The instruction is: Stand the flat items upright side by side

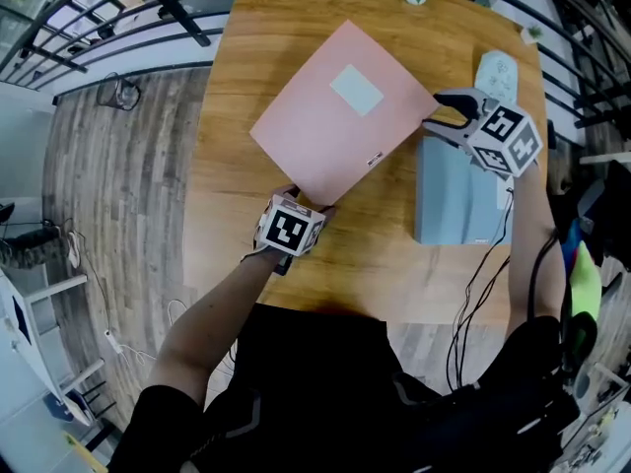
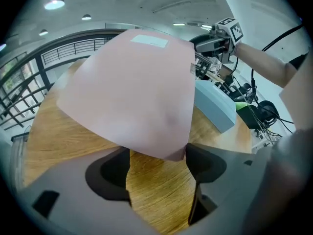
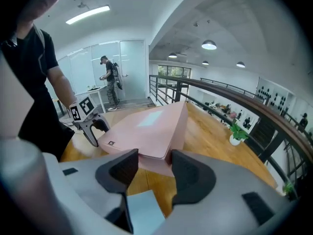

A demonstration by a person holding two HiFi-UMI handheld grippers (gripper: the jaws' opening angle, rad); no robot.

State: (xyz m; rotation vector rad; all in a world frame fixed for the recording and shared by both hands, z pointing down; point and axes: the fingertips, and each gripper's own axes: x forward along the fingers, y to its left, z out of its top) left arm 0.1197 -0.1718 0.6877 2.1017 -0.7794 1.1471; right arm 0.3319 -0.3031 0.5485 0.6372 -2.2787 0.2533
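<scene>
I see left gripper (image 2: 157,163) pinching pink folder (image 1: 335,131) at its bottom corner; right gripper (image 3: 152,163) jaws clamp the right-hand corner, probably tight.

The pink folder (image 1: 340,116) looks like smooth, matt card, and so does the blue-grey folder (image 1: 454,200). The table (image 1: 266,28) is wood with a soft shine and fine lines in it. The left gripper (image 2: 157,155) and right gripper (image 3: 154,163) look like dull grey plastic.
</scene>
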